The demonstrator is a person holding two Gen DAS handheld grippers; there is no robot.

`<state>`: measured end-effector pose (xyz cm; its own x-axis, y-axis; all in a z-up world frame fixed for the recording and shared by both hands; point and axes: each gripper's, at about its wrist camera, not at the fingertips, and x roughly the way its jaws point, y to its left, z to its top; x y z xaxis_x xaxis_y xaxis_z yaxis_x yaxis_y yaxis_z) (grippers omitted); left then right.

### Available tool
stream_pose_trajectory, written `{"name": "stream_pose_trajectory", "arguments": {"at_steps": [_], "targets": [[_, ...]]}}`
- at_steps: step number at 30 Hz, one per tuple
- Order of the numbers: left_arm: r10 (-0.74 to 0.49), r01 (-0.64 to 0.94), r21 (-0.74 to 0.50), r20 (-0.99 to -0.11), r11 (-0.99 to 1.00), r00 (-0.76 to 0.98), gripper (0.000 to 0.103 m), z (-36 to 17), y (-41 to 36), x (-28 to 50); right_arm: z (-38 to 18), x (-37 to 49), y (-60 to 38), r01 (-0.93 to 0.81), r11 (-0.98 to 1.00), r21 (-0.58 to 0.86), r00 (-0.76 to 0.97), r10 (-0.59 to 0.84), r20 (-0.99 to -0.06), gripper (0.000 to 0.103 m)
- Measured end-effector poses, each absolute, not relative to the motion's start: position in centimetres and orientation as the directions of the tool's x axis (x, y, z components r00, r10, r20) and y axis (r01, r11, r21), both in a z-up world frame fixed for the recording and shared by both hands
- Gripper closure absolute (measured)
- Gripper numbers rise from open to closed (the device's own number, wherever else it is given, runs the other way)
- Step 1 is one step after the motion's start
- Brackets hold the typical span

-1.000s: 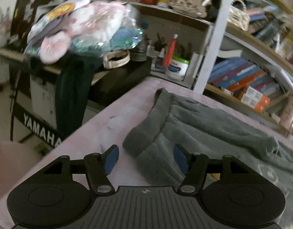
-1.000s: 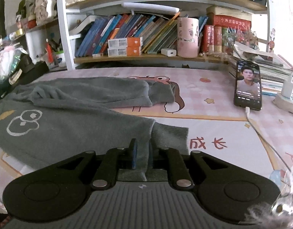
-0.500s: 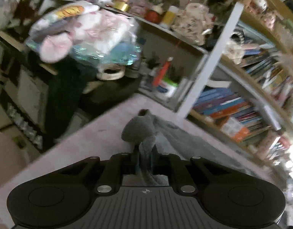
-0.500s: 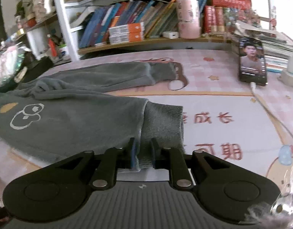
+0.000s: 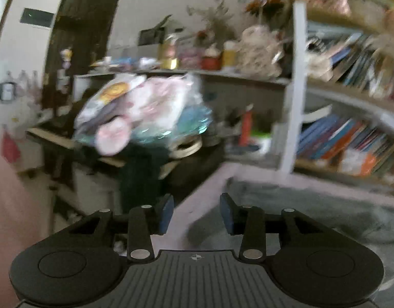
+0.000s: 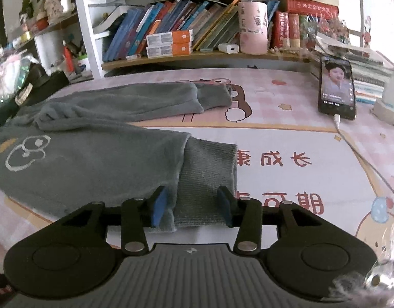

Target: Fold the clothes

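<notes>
A grey sweatshirt [image 6: 94,154] with a white cartoon print lies spread on the pink table mat [image 6: 286,133]. Its far sleeve [image 6: 155,102] stretches across the back, and its near ribbed cuff [image 6: 209,174] lies flat on the mat. My right gripper [image 6: 193,206] is open, its blue pads on either side of that cuff's near edge. In the blurred left wrist view the grey sweatshirt [image 5: 312,210] lies low at the right. My left gripper [image 5: 197,213] is open there with nothing between its fingers, over the table's left edge.
A phone [image 6: 337,86] with a white cable [image 6: 356,151] leans at the right of the mat. Bookshelves [image 6: 186,33] run behind the table. Off the table's left edge stands a dark stand with a plastic-wrapped bundle [image 5: 143,113].
Both grippers have opened and let go of the grey fabric they pinched half a second ago. The near cuff now lies flat. The left gripper's view has swung up and left, blurred.
</notes>
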<state>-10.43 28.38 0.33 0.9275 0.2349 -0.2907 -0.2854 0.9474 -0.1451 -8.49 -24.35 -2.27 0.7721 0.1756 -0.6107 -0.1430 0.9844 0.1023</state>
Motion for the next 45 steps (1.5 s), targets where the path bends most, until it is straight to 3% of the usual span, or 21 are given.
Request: {"name": "stream_pose_trajectory", "arguments": {"at_steps": [6,11,16,22,29,34,36,37,39,45], "targets": [[0.112,-0.166,-0.115,-0.376,0.979,0.920,0.061,-1.0,25.5,-7.9,-2.3,-9.4,-24.6,-0.111,0.994,0.013,0.778,0.095,-0.621,0.068],[0.094,-0.151,-0.098,-0.432,0.984,0.897,0.043,-2.3,24.4,-7.3,-2.2,-10.0,-25.7,-0.125,0.991,0.052,0.777,0.130,-0.616,0.065],[0.088,-0.130,-0.077,-0.409,0.989,0.908,0.015,-1.7,23.7,-7.8,0.3,-9.0,-27.0,-0.131,0.980,0.151,0.810,0.193,-0.553,0.057],[0.016,-0.045,-0.068,-0.378,0.997,0.925,0.000,-0.9,20.9,-5.6,2.3,-0.5,-27.0,-0.119,0.975,0.190,0.771,0.211,-0.601,0.056],[0.010,0.012,0.045,-0.455,0.999,0.890,0.000,-2.3,17.7,-4.6,0.6,9.6,-27.2,0.033,0.959,0.282,0.705,0.178,-0.687,0.052],[0.003,0.002,0.010,-0.470,1.000,0.882,0.000,-2.4,18.1,-4.4,-1.0,14.1,-26.6,0.073,0.965,0.254,0.675,0.140,-0.725,0.052],[0.006,-0.020,-0.023,-0.484,1.000,0.875,0.000,-2.5,18.5,-4.2,-1.4,15.2,-26.2,0.054,0.976,0.210,0.673,0.119,-0.730,0.060],[0.007,-0.029,-0.037,-0.492,0.999,0.870,0.000,-2.5,18.7,-4.1,-1.1,15.6,-26.0,0.036,0.986,0.165,0.680,0.097,-0.726,0.075],[0.006,-0.045,-0.063,-0.514,0.997,0.858,0.000,-2.6,19.1,-3.8,-0.5,16.5,-25.4,0.000,0.997,0.075,0.695,0.053,-0.717,0.084],[0.030,-0.056,-0.026,-0.583,0.998,0.812,0.000,-2.9,18.6,-2.9,1.5,19.2,-24.4,-0.046,0.983,-0.178,0.766,-0.079,-0.638,0.090]]}}
